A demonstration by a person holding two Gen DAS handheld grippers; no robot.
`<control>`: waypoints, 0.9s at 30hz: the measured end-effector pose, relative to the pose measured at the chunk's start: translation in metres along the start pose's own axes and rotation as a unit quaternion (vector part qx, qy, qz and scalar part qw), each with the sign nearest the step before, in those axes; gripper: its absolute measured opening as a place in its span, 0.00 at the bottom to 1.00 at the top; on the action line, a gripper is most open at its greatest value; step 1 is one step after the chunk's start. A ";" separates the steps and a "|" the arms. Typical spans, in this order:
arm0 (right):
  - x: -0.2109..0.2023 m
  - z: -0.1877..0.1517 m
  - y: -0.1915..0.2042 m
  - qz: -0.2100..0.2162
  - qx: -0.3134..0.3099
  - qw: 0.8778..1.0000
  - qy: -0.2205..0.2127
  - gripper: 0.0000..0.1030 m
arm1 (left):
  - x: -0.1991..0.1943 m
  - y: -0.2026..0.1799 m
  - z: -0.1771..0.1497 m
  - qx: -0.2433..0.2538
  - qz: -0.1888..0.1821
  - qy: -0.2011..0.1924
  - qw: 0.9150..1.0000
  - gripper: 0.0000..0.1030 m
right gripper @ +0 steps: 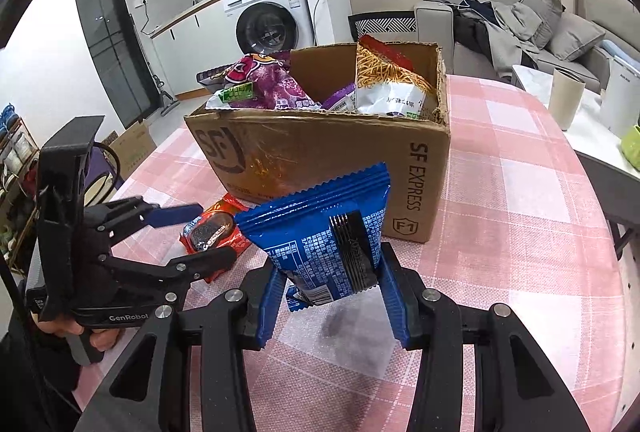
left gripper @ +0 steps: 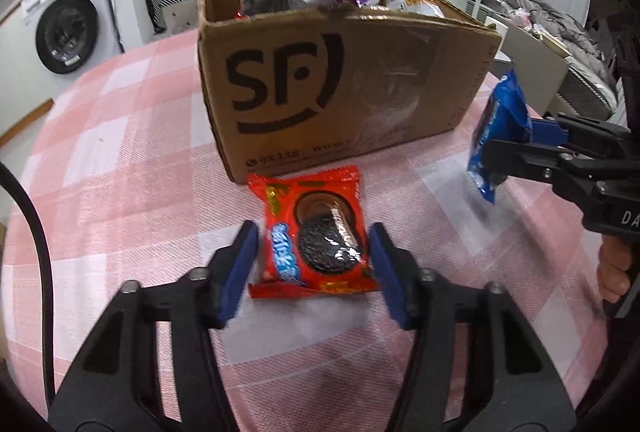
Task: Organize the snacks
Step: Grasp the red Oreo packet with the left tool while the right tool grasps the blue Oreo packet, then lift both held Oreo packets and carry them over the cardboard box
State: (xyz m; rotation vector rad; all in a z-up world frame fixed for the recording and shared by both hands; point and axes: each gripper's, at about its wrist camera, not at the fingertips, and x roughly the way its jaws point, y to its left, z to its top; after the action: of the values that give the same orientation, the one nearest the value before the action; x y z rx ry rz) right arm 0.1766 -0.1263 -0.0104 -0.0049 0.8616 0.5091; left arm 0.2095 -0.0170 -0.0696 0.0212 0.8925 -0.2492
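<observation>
A red cookie pack (left gripper: pixel 316 236) lies flat on the pink checked tablecloth (left gripper: pixel 120 152), just in front of the cardboard SF box (left gripper: pixel 344 84). My left gripper (left gripper: pixel 314 264) is open, its blue pads on either side of the pack's near half, not pressing it. My right gripper (right gripper: pixel 332 292) is shut on a blue snack pack (right gripper: pixel 324 232) and holds it upright above the table, right of the box front. The blue pack (left gripper: pixel 500 136) and right gripper (left gripper: pixel 516 148) also show in the left wrist view. The red pack (right gripper: pixel 214 232) and left gripper (right gripper: pixel 208 232) show in the right wrist view.
The box (right gripper: pixel 320 160) holds several snack bags, among them a purple one (right gripper: pixel 268 80) and a noodle-snack bag (right gripper: pixel 388 80). A side table with a cup (right gripper: pixel 566 98) stands to the right. A washing machine (right gripper: pixel 268 16) and a sofa (right gripper: pixel 520 20) are behind.
</observation>
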 end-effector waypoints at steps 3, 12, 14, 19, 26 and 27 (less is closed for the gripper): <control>-0.001 0.000 0.000 0.000 0.000 1.000 0.000 0.44 | 0.001 0.001 0.000 0.000 -0.003 -0.005 1.000 0.43; 0.000 0.000 0.001 0.001 0.001 1.000 0.000 0.44 | -0.003 0.000 -0.001 -0.001 -0.016 -0.011 1.000 0.42; 0.000 0.000 0.001 0.001 0.001 1.000 0.000 0.44 | -0.007 -0.002 -0.004 0.000 -0.018 -0.014 1.000 0.42; -0.001 0.000 -0.002 0.003 0.001 1.000 -0.003 0.44 | -0.018 -0.005 -0.002 -0.002 -0.023 -0.028 0.999 0.42; -0.008 0.002 -0.005 0.005 0.004 1.000 -0.013 0.44 | -0.040 -0.004 0.001 -0.009 -0.030 -0.054 0.998 0.42; -0.010 0.002 -0.004 0.005 0.005 1.000 -0.016 0.44 | -0.043 -0.005 0.002 -0.010 -0.031 -0.057 0.998 0.42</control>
State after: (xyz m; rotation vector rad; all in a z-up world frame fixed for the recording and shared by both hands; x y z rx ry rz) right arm 0.1750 -0.1339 -0.0028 0.0163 0.8326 0.5138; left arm 0.1837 -0.0128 -0.0347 -0.0383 0.7819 -0.2965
